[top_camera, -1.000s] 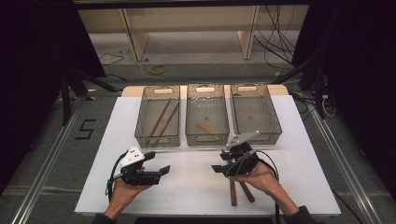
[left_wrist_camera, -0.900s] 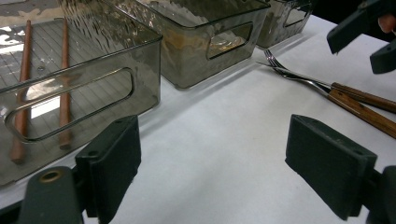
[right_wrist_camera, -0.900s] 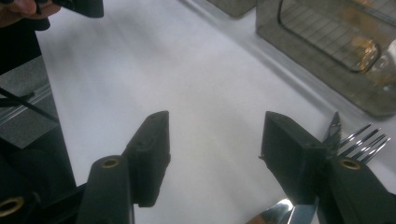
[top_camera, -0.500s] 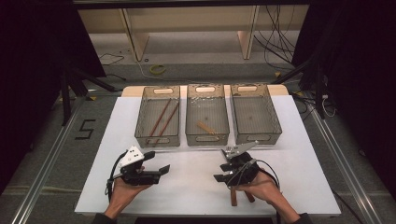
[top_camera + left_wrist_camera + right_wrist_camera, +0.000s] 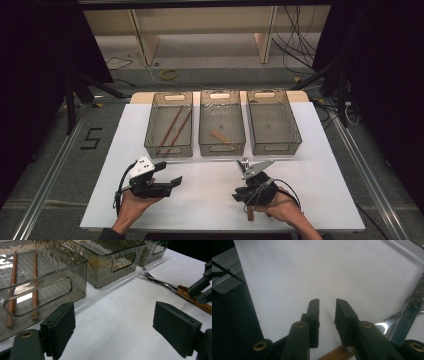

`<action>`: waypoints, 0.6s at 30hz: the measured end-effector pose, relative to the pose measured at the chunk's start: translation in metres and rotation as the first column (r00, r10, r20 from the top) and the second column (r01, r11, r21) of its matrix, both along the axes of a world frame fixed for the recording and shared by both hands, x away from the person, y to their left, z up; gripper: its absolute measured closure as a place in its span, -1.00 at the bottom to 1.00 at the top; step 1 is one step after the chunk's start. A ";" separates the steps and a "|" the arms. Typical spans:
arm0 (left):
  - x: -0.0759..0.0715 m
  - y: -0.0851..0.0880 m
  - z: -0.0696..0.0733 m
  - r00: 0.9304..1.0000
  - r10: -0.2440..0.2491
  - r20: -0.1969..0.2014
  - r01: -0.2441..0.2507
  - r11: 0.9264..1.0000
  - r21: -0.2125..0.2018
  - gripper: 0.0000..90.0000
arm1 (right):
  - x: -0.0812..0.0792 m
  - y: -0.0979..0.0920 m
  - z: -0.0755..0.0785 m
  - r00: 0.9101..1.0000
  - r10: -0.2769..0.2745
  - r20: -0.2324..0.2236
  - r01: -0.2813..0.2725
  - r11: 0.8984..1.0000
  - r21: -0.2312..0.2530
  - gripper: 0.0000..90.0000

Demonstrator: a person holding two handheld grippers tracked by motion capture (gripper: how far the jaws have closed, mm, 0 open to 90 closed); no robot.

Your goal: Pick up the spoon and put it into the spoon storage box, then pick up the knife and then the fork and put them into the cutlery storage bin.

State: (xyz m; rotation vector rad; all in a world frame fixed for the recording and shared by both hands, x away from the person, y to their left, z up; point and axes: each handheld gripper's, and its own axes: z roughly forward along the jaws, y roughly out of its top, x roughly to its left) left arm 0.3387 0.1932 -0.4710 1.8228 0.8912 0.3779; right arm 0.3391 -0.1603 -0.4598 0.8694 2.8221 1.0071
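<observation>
**Right gripper down over the wood-handled cutlery, near edge of the surface**

Right gripper (image 5: 248, 199) sits low at the near edge of the white surface (image 5: 210, 180), a bit right of centre. Jaws have just been closing and now stand narrow w/ a slim gap. In the right gripper view there's only bare surface between the tips, so not pinching anything afaict. A brown wooden handle (image 5: 334, 353) passes right under the jaw bases, and shiny metal cutlery blades (image 5: 409, 315) lie just to one side.

Left gripper view shows the silver forks with wooden handles (image 5: 160, 282) flat on the surface, tines toward the bins, w/ the right gripper over the handle end.

Left gripper (image 5: 172, 182) is held near the near-left part of the surface, jaws spread wide, nothing in them.

Along the far edge, three smoky clear plastic bins in a row: left bin (image 5: 152, 145) has two long brown wooden chopsticks (image 5: 172, 127), middle bin (image 5: 205, 145) has a short tan wooden piece (image 5: 220, 136), right bin (image 5: 295, 140) too dim inside to tell.
</observation>
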 end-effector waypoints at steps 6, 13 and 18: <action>0.000 0.001 0.000 1.000 0.000 -0.002 0.000 1.000 0.001 -0.61 | -0.004 0.000 -0.004 1.000 0.010 -0.005 -0.010 1.000 -0.020 0.85; 0.000 0.001 0.000 1.000 0.001 -0.002 -0.001 1.000 0.002 -0.61 | -0.010 -0.002 -0.007 0.999 0.034 -0.016 -0.035 0.998 -0.050 0.99; 0.000 0.001 0.000 1.000 0.006 -0.003 -0.006 1.000 0.004 -0.61 | -0.015 -0.002 -0.010 0.998 0.060 -0.030 -0.062 0.996 -0.072 1.00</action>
